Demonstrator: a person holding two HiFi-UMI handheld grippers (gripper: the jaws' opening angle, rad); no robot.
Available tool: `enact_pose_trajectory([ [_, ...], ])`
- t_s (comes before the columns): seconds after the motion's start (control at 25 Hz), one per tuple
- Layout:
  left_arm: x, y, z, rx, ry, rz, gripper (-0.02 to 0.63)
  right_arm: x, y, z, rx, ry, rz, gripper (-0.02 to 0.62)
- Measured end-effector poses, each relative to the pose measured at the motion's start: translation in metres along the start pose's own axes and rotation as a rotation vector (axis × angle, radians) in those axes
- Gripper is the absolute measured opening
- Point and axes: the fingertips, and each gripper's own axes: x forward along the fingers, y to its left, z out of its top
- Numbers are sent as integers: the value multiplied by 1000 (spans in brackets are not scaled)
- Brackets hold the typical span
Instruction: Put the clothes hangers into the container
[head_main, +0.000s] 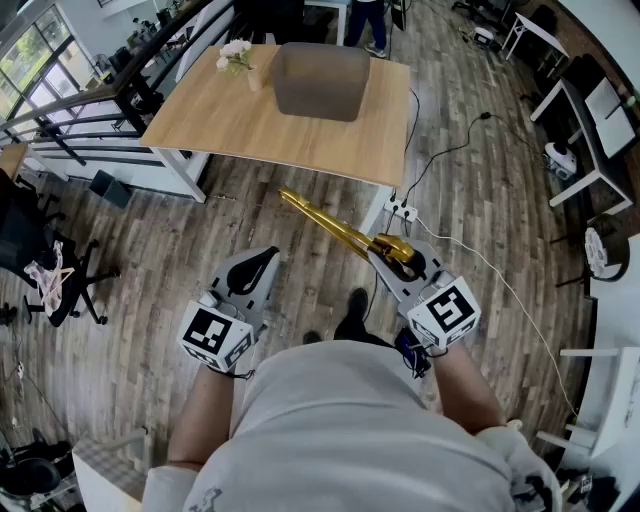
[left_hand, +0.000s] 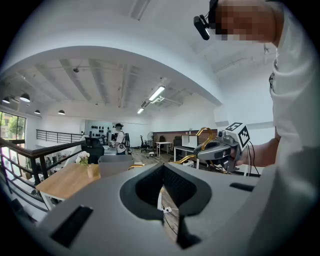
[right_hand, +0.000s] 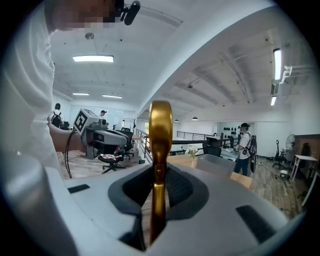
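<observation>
Right tool: jaws clamped on a gold clothes hanger, held near its hook end. The curved gold hook sits right at the jaws.

Hanger's long axis: in the head view it runs from the right tool up and to the left, toward the near edge of the tabletop. The free end stops short of that edge, over the wood floor. In the right gripper view it stands edge-on and upright between the pads, rising well above them.

Left tool: jaws drawn together at the tips, nothing between them. It is held beside the right tool and apart from it, pointing the same way. The hanger passes to its right without touching it.

Grey container: on the tabletop, toward the far edge and right of the middle, well apart from the hanger's free end. A small vase of white flowers stands just left of it, near the far left corner.
</observation>
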Motion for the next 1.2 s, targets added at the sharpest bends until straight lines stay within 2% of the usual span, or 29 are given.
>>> enact_pose_trajectory([
  [0.52, 46, 23, -8, -29, 29, 23, 6, 23, -50, -16, 21, 22, 22, 69],
  [1.2, 196, 48, -3, -46, 61, 44, 6, 35, -201, -38, -1, 39, 63, 71],
])
